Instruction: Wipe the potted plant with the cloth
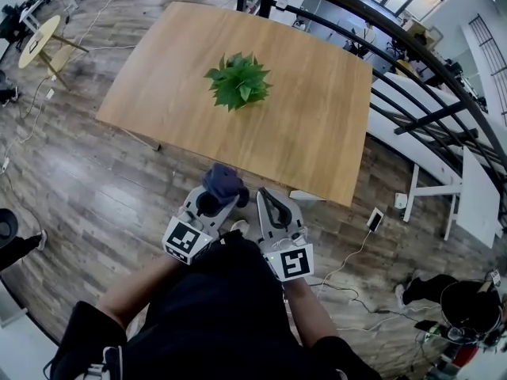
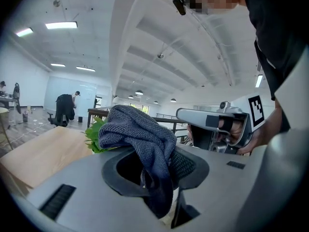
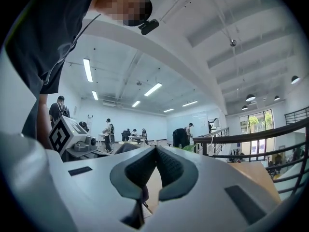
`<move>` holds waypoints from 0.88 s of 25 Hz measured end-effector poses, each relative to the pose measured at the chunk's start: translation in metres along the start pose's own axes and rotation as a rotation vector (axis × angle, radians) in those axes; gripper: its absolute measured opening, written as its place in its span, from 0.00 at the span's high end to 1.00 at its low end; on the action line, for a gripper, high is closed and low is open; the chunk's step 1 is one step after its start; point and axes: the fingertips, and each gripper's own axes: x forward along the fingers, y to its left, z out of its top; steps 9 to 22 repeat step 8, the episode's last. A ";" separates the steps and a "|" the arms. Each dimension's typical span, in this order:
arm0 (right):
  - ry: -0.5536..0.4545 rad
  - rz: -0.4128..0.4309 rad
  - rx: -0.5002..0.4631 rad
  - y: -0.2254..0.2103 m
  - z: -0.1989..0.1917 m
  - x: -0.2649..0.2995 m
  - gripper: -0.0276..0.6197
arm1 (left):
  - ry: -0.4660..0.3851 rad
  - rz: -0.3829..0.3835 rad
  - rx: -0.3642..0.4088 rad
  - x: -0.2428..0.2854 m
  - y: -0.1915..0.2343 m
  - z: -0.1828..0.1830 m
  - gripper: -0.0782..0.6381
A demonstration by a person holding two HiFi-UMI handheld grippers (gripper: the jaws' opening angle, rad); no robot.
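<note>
A small leafy green potted plant (image 1: 238, 81) stands near the middle of the wooden table (image 1: 317, 125). Short of the table's near edge, my left gripper (image 1: 215, 196) is shut on a bunched dark blue-grey cloth (image 1: 223, 184). In the left gripper view the cloth (image 2: 140, 139) is pinched between the pads and droops over them, with the plant's leaves (image 2: 95, 135) just behind it. My right gripper (image 1: 268, 204) is beside the left one, shut with nothing between its pads (image 3: 155, 166). Both point roughly level toward the table.
A black railing (image 1: 412, 62) runs along the table's right side. On the floor lie a phone with a cable (image 1: 375, 219) and a white table frame (image 1: 444, 188). A round side table (image 1: 40, 39) stands far left. People stand in the distance.
</note>
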 end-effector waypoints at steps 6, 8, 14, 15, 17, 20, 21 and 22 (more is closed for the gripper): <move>-0.050 0.000 0.025 0.001 0.019 -0.018 0.93 | 0.003 0.031 0.005 -0.007 -0.020 0.008 0.69; -0.078 0.005 0.045 0.007 0.026 -0.025 0.93 | 0.023 0.036 -0.003 -0.014 -0.029 0.006 0.69; -0.078 0.005 0.045 0.007 0.026 -0.025 0.93 | 0.023 0.036 -0.003 -0.014 -0.029 0.006 0.69; -0.078 0.005 0.045 0.007 0.026 -0.025 0.93 | 0.023 0.036 -0.003 -0.014 -0.029 0.006 0.69; -0.078 0.005 0.045 0.007 0.026 -0.025 0.93 | 0.023 0.036 -0.003 -0.014 -0.029 0.006 0.69; -0.078 0.005 0.045 0.007 0.026 -0.025 0.93 | 0.023 0.036 -0.003 -0.014 -0.029 0.006 0.69; -0.078 0.005 0.045 0.007 0.026 -0.025 0.93 | 0.023 0.036 -0.003 -0.014 -0.029 0.006 0.69; -0.078 0.005 0.045 0.007 0.026 -0.025 0.93 | 0.023 0.036 -0.003 -0.014 -0.029 0.006 0.69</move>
